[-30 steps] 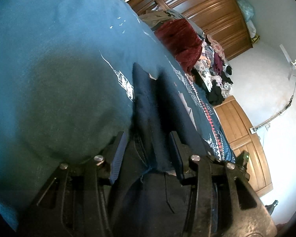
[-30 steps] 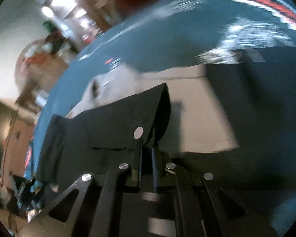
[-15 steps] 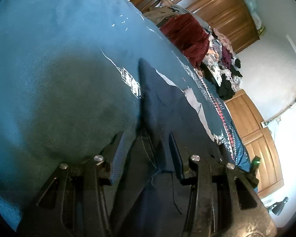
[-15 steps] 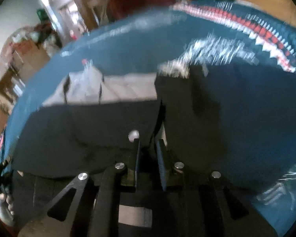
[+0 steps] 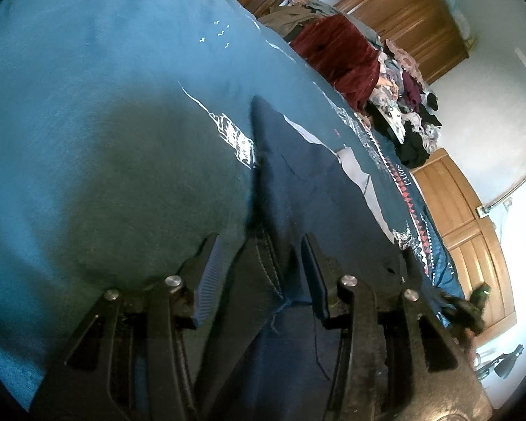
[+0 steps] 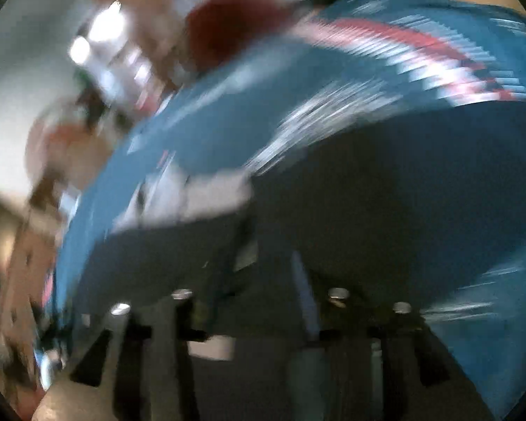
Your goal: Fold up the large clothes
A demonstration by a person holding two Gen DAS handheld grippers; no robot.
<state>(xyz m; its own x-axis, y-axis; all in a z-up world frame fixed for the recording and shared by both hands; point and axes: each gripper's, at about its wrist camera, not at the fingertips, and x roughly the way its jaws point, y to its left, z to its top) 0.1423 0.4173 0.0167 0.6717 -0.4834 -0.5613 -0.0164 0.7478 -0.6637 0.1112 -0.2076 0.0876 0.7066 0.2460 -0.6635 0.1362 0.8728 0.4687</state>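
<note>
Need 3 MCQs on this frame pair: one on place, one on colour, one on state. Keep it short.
1. Where does the dark garment lie?
A. on the teal bedspread
B. on a chair
C. on the floor

2. What colour is the big cloth heaped on the clothes pile?
A. yellow
B. dark red
C. white

3. How do the left gripper's jaws stand?
A. shut tight on fabric
B. apart, with a garment seam lying between them
C. out of view

Key: 1 A, the teal cover surrounds the garment; 2 B, a dark red cloth tops the pile near the wooden wardrobe; 3 B, a clear gap shows on both sides of the seam. The right wrist view is too blurred to use.
</note>
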